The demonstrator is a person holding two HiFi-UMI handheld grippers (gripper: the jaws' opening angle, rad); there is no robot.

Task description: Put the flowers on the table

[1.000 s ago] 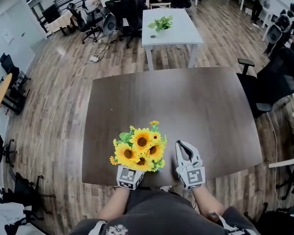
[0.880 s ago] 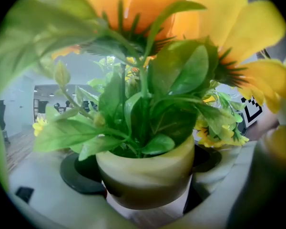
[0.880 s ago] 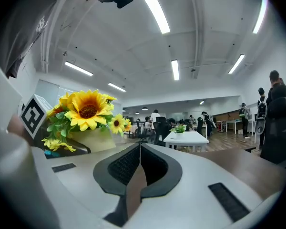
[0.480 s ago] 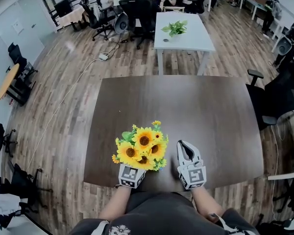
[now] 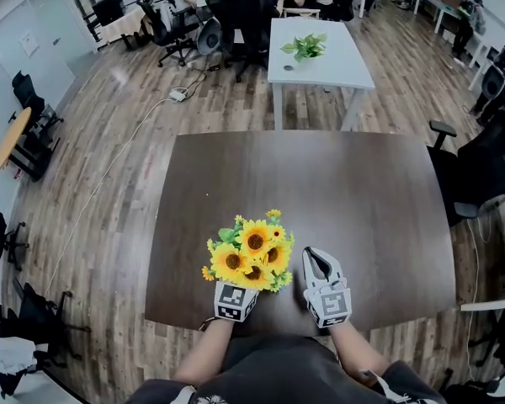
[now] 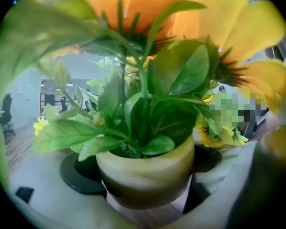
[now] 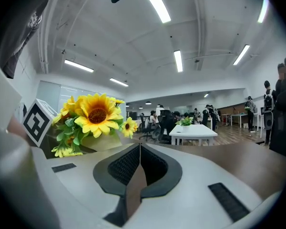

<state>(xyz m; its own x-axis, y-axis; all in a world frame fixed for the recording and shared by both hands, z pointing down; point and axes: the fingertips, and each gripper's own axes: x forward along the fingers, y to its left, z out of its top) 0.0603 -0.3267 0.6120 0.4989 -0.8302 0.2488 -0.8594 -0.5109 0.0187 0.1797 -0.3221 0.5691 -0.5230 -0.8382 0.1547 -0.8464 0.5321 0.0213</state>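
Observation:
A bunch of yellow sunflowers [image 5: 251,255] in a pale pot [image 6: 145,173] hangs over the near edge of the dark brown table [image 5: 337,192]. My left gripper [image 5: 238,289] is shut on the pot, with a black pad [image 6: 81,173] pressed on each side. The blooms hide its jaws in the head view. I cannot tell whether the pot touches the tabletop. Just right of the flowers, my right gripper [image 5: 313,255] is shut with nothing in it, its jaws meeting at a seam [image 7: 139,151]. The sunflowers [image 7: 93,116] show at the left of the right gripper view.
A white table [image 5: 337,66] with a small green plant [image 5: 307,46] stands beyond the brown table. A black office chair [image 5: 480,167] sits at the right edge. More chairs and people are at the back. A cable [image 5: 126,150] runs over the wood floor.
The left gripper and the flowers have drifted slightly right, closer to the right gripper. The head view has shifted a little. The right gripper stays shut in place.

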